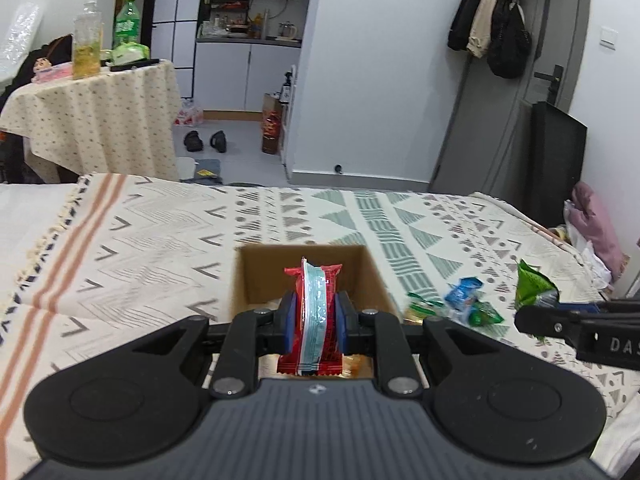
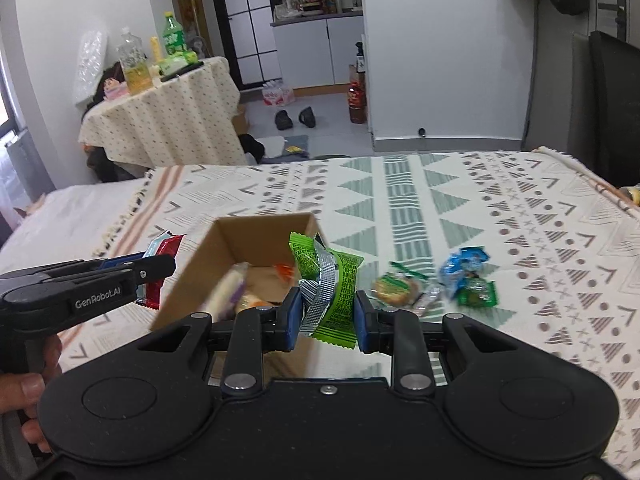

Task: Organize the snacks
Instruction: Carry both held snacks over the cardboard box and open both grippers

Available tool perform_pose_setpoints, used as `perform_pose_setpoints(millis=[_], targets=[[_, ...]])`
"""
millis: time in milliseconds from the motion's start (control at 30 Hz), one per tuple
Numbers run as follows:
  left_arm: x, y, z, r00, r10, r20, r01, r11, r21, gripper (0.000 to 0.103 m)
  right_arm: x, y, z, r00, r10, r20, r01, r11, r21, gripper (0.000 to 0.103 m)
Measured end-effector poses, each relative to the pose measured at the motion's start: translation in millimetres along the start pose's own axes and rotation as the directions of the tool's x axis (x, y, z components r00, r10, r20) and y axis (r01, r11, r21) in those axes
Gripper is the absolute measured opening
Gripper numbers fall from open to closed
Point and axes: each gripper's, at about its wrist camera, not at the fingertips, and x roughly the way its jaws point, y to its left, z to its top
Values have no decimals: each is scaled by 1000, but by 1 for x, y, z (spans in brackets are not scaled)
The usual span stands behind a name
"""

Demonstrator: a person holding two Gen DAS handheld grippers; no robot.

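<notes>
Snacks are going into the cardboard box (image 2: pixel 256 240) on the patterned bedspread (image 1: pixel 140 232), and I am carrying two at once: my left gripper (image 1: pixel 315 320) is pinching a red packet (image 1: pixel 314 312) upright between its blue pads, hanging over the box's open top, while my right gripper (image 2: pixel 327 312) is squeezing a crumpled green packet (image 2: pixel 332 280) just beside the box's right wall. Inside, a few wrapped pieces are already lying on the bottom. Further right, a round biscuit pack (image 2: pixel 396 290), a blue packet (image 2: pixel 464 262) and a small green packet (image 2: pixel 478 294) are waiting loose on the cloth, so I judge the job is roughly halfway
</notes>
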Motion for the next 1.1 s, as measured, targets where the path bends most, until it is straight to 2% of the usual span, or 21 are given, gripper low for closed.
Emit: perform_pose_setpoints(millis=[367, 600, 800, 900, 967, 1067, 1100], targets=[[-1, 31, 12, 1000, 21, 11, -20, 999, -34, 19, 22, 36, 1, 998, 59, -8, -59, 998, -4, 27], [17, 29, 2, 999, -17, -42, 14, 997, -70, 19, 40, 50, 7, 997, 75, -21, -75, 997, -14, 27], [34, 21, -1, 996, -66, -55, 57, 988, -146, 20, 49, 49, 12, 998, 55, -7, -55, 998, -31, 27], [39, 17, -3, 994, -90, -57, 78, 980, -181, 26, 54, 44, 14, 999, 47, 2, -46, 999, -24, 27], [42, 16, -6, 994, -80, -72, 65, 979, -192, 41, 57, 42, 13, 999, 48, -2, -48, 999, -18, 27], [40, 20, -9, 996, -13, -91, -5, 981, -194, 62, 62, 40, 12, 999, 51, -11, -51, 999, -6, 27], [38, 23, -10, 996, 9, -89, -27, 979, -202, 65, 65, 40, 12, 998, 58, -16, -58, 998, 2, 27]])
